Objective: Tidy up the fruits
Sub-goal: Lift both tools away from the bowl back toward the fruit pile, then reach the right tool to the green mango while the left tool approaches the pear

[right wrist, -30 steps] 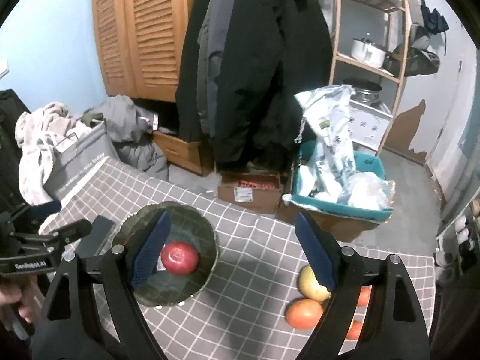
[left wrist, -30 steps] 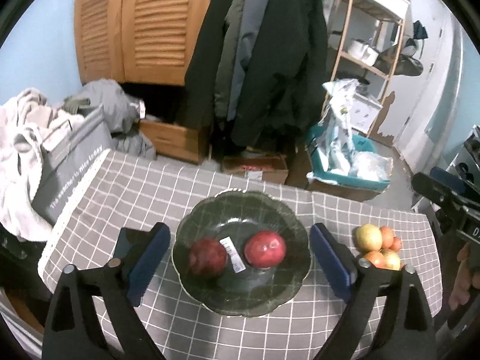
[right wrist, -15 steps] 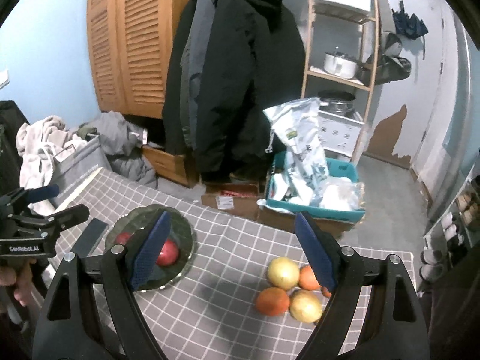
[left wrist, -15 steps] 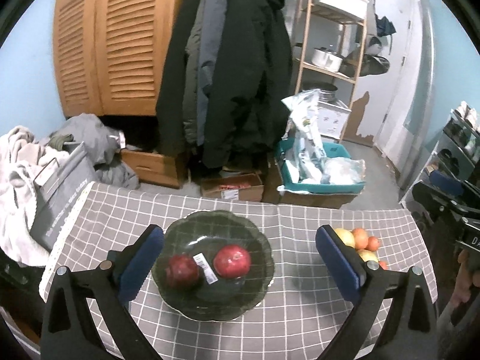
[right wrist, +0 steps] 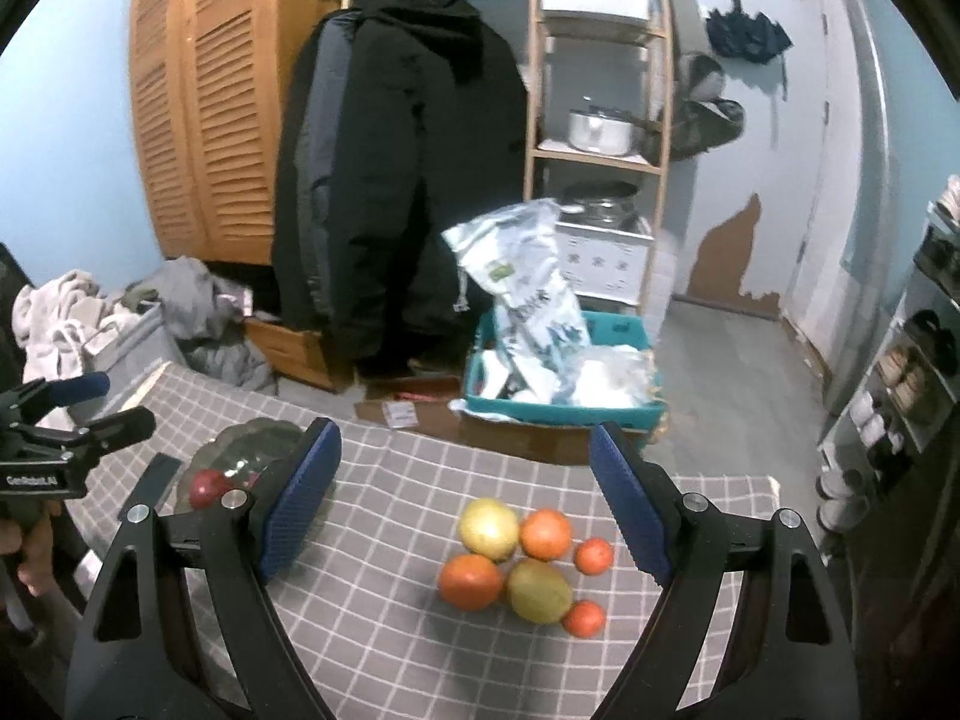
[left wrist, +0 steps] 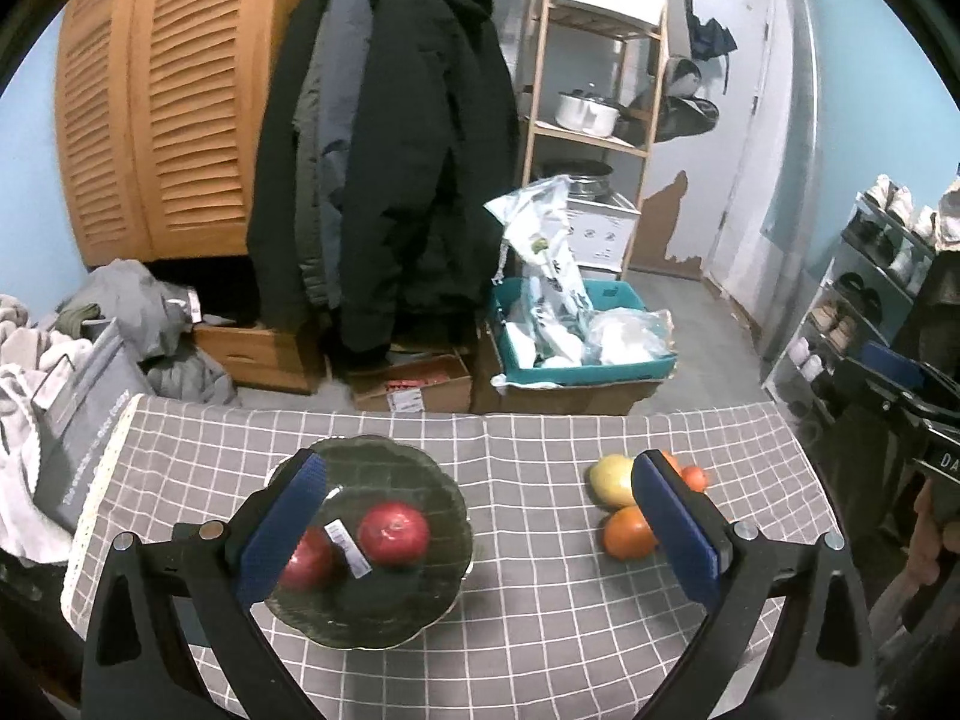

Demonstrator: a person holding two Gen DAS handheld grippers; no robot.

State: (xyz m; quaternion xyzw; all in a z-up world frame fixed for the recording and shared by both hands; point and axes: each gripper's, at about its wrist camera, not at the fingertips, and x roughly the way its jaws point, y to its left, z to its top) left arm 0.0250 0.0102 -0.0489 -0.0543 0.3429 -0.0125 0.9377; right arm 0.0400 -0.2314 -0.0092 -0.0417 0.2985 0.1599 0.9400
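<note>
table [left wrist: 540, 438]: checked cloth | green plate [left wrist: 420, 618] | loose fruit pile [right wrist: 522, 558]

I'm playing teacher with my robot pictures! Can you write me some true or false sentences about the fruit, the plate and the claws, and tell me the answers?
1. Two red apples lie in the dark plate. True.
2. The left claw grips an apple. False: it is open and empty.
3. The loose fruit pile has six pieces. True.
4. The loose fruit sits in a blue basket. False: it lies on the checked tablecloth.
5. The right claw is shut. False: it is open.
</note>
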